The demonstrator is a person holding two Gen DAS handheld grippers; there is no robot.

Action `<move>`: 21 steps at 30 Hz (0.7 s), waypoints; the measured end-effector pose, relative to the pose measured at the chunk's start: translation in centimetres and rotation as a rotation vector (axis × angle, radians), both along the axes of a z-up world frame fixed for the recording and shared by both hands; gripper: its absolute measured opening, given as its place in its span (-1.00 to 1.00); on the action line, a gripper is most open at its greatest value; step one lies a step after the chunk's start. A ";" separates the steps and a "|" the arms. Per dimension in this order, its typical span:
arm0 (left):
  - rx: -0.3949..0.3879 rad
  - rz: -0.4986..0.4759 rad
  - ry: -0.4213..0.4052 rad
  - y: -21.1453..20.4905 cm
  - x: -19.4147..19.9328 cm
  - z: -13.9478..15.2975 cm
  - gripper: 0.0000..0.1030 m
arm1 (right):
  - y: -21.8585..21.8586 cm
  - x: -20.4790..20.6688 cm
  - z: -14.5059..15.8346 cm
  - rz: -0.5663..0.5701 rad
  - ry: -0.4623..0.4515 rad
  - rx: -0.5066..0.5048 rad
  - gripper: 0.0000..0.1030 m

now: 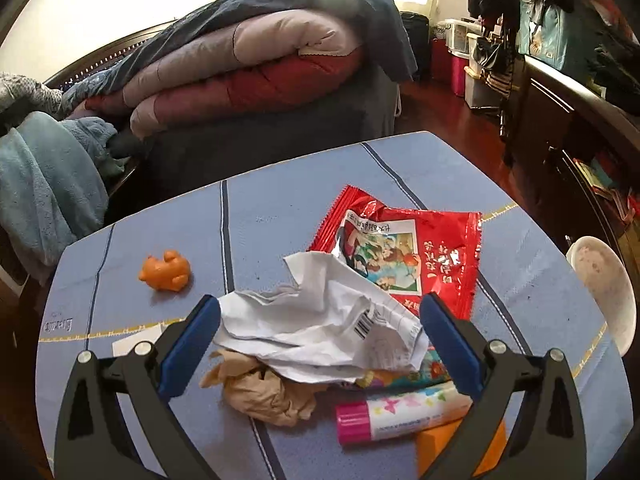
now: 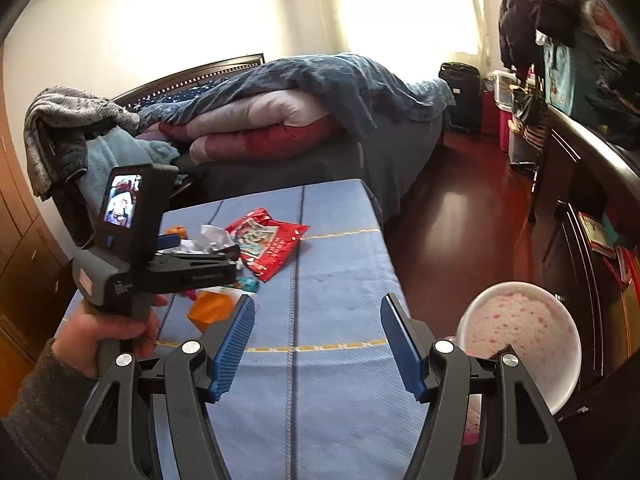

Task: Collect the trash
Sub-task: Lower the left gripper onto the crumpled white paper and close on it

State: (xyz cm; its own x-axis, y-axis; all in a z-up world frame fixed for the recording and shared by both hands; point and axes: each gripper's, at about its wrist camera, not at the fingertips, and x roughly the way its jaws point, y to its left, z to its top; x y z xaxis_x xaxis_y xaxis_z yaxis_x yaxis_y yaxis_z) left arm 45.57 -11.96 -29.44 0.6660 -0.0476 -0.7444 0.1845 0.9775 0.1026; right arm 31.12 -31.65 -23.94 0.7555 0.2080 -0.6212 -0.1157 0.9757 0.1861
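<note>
A crumpled white paper (image 1: pixel 320 320) lies on the blue table cloth (image 1: pixel 280 216), over a red snack wrapper (image 1: pixel 404 252) and beside a crumpled brown paper (image 1: pixel 264 392). My left gripper (image 1: pixel 320 320) is open, its blue pads on either side of the white paper, not closed on it. In the right wrist view the left gripper (image 2: pixel 192 250) hovers over the same pile, with the red wrapper (image 2: pixel 268 248) beyond it. My right gripper (image 2: pixel 318 344) is open and empty above bare cloth near the table's front.
An orange toy (image 1: pixel 166 270), a pink-capped glue stick (image 1: pixel 400 412) and an orange block (image 1: pixel 460 444) lie on the table. A white bin with a speckled liner (image 2: pixel 524 332) stands right of the table. A bed with folded quilts (image 1: pixel 248 68) is behind; dark cabinets are on the right.
</note>
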 end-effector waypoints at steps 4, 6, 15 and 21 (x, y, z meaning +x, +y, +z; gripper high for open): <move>-0.038 0.002 -0.001 0.8 0.8 -0.2 0.92 | 0.9 0.1 0.3 0.013 -0.002 -0.008 0.27; -0.083 -0.006 -0.004 1.2 0.8 -0.3 0.73 | 1.4 0.0 0.4 0.014 -0.003 -0.010 0.27; -0.300 -0.013 -0.024 4.4 -0.2 1.3 -0.79 | 2.7 0.3 0.4 0.031 0.001 -0.025 0.27; -0.288 0.022 -0.044 5.6 -0.9 1.7 0.56 | 3.8 0.3 0.5 0.052 -0.001 -0.022 0.27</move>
